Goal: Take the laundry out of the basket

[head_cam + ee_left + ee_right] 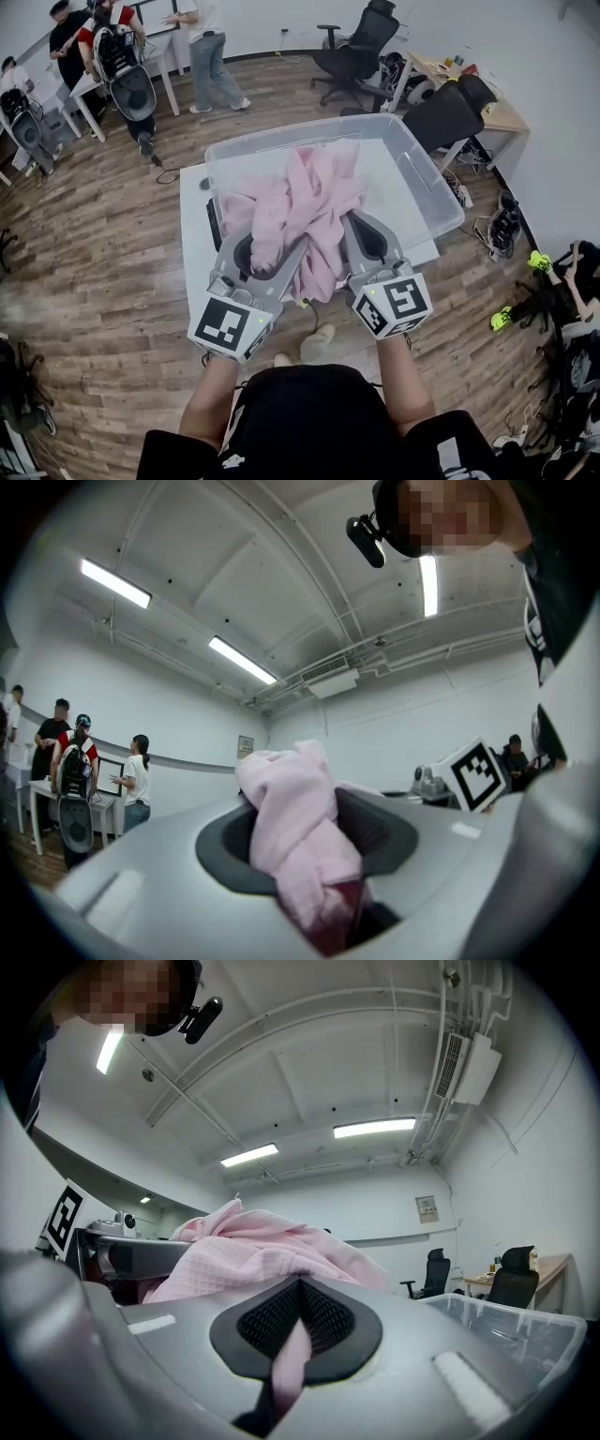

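A pink cloth [305,211] hangs bunched up over the near side of a clear plastic bin [427,192] that stands on a white table [192,234]. Both grippers point upward and hold it. My left gripper [255,255] is shut on a thick roll of the pink cloth [300,841], which fills the gap between its dark pads. My right gripper [361,239] is shut on a thin fold of the same cloth [291,1354], with the rest of the cloth [253,1255] heaped above its jaws. The cloth's lower end dangles between the two grippers.
Several people stand at white tables [80,89] at the far left. Black office chairs [361,52] and a wooden desk [492,108] stand behind the bin at the right. Shoes [539,262] and cables lie on the wooden floor.
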